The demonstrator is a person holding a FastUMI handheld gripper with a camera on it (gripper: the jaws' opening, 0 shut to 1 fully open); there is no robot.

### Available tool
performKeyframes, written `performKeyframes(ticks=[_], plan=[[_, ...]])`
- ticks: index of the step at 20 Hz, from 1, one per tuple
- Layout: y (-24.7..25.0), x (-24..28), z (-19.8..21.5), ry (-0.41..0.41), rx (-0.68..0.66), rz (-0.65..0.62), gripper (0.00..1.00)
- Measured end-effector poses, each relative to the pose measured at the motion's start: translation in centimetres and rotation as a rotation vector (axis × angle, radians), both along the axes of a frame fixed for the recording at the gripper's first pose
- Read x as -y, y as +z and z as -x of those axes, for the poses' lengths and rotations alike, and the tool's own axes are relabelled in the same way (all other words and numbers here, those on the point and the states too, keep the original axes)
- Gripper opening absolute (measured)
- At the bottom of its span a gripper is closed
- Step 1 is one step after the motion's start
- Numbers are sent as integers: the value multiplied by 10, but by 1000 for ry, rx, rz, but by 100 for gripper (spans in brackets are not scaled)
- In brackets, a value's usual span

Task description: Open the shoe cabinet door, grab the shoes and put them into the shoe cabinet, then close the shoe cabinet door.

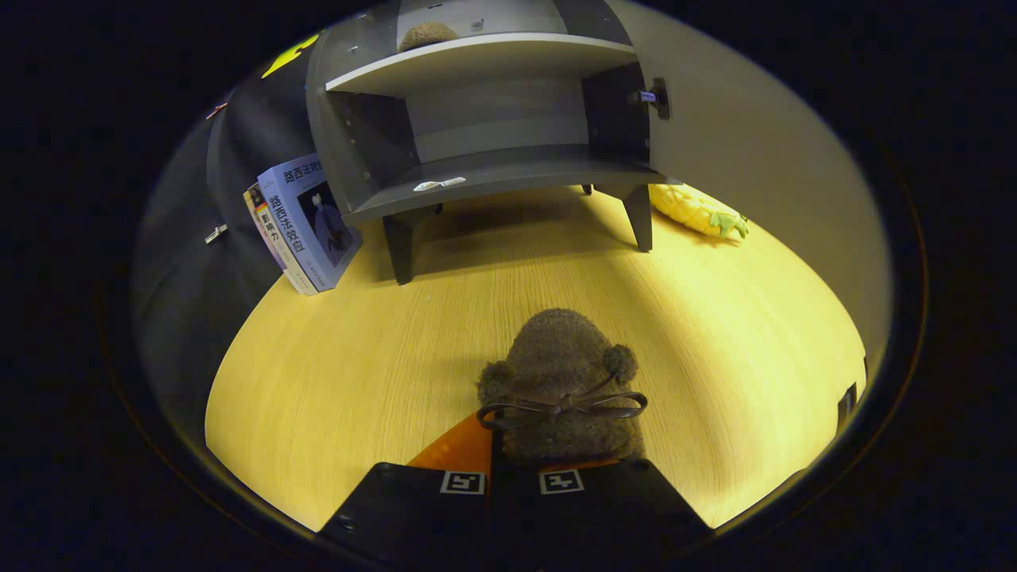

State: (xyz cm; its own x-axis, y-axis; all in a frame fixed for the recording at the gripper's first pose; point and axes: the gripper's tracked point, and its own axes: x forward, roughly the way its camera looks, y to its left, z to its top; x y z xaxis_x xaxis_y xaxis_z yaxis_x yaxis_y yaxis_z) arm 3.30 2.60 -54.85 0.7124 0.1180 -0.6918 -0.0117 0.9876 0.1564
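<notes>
Gripper view, looking forward over the bench (pixel 334 373). The gripper (pixel 512 477) has its fingers drawn close together at the heel end of a fuzzy brown slipper (pixel 560 373), whose toe points away toward the shoe cabinet (pixel 485 119). The fingers appear to be closed on the rear edge of the slipper; the contact itself is hidden beneath their upper faces, so whether both press on it cannot be told. A thin dark bow (pixel 562 405) lies across the slipper just ahead of the fingers, with a small pompom at either side.

Well beyond the fingers the shoe cabinet stands on short legs, its door (pixel 763 159) swung wide open to the right, the handle (pixel 658 97) showing at the door's edge. The lower compartment is bare apart from a small pale tag (pixel 438 184) on its front lip; on the shelf above sits a second fuzzy brown slipper (pixel 427 35). Books (pixel 306 226) lean beyond and to the left of the fingers, beside the cabinet; a toy pineapple (pixel 697 210) lies beyond and to the right.

Handling, as a judgement: the slipper looks light, soft and compressible, with pile that should resist slipping. It will likely sag at the toe when lifted by the heel. The heel rim or sole edge offers the firmest hold; the bow is too flimsy.
</notes>
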Motion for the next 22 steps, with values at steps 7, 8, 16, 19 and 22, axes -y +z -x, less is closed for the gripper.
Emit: performKeyframes(ticks=[7, 8, 16, 19, 22], plan=[[133, 25, -17, -42, 95, -31, 10], [156, 28, -22, -47, 119, -33, 10], [341, 37, -82, -11, 280, -43, 10], [380, 36, -124, 9, 301, -46, 10], [404, 34, -177, 2, 324, -62, 10]])
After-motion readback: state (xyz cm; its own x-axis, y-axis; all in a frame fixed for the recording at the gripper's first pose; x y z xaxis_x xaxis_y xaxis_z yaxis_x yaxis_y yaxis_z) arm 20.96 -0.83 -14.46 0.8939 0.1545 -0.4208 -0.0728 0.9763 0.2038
